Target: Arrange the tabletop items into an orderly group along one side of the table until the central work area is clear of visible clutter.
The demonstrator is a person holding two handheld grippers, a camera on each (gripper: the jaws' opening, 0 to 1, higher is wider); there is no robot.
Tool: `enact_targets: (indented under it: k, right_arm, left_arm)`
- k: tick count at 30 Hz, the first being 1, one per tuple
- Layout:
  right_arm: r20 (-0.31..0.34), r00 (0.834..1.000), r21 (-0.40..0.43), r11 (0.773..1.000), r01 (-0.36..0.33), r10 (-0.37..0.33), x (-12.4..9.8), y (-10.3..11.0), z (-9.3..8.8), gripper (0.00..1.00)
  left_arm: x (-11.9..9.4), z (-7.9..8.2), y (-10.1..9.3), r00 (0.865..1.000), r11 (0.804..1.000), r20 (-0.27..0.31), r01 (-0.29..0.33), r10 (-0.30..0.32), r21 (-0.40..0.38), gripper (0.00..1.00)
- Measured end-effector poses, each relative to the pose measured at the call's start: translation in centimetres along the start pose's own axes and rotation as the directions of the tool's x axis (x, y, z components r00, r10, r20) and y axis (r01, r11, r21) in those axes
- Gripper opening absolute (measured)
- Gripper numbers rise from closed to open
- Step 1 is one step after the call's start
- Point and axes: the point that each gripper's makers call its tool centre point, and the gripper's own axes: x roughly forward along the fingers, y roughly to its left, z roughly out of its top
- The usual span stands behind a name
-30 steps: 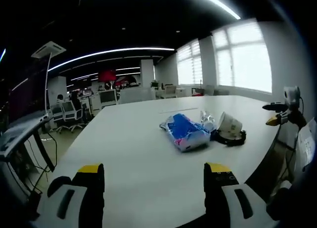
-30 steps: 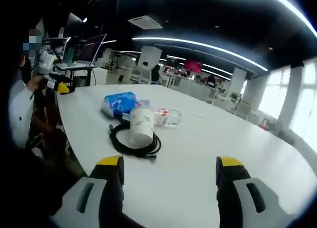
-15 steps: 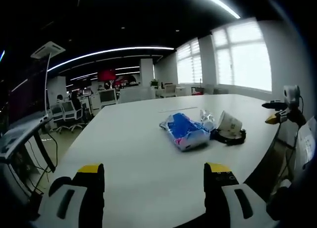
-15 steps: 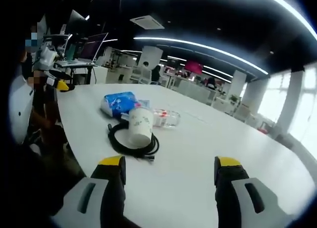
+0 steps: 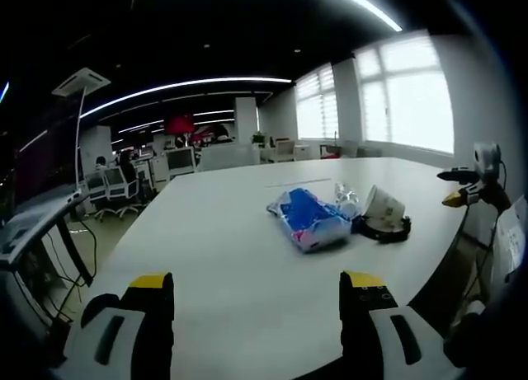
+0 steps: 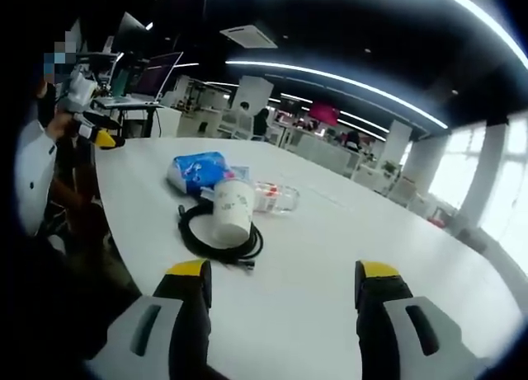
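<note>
Both grippers, left [image 5: 256,302] and right [image 6: 280,293], gape empty. Cup [image 6: 231,213], cable [image 6: 216,238], blue pack [image 6: 198,171] cluster near table [image 6: 346,248] edge; take the cup first, squarely.

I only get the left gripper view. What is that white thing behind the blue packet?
Observer: A paper cup, tipped over on a coil of black cable.
Operator: And the shiny bit next to it?
Observer: From the right gripper view it looks like a clear container lying on its side, just past the cup.
Operator: Who is holding the left claw?
Observer: A person in a white sleeve, standing at the table edge.
</note>
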Motion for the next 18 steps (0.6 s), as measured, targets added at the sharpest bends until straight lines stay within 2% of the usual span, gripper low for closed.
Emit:
enact_targets:
  k: [18]
  right_arm:
    - [0.005, 1.0, -0.027, 0.999, -0.024, 0.024, 0.6, 0.3, 1.1, 0.68]
  left_arm:
    - [-0.1, -0.1, 0.1, 1.0, 1.0, 0.004, 0.004, -0.004, -0.003, 0.82]
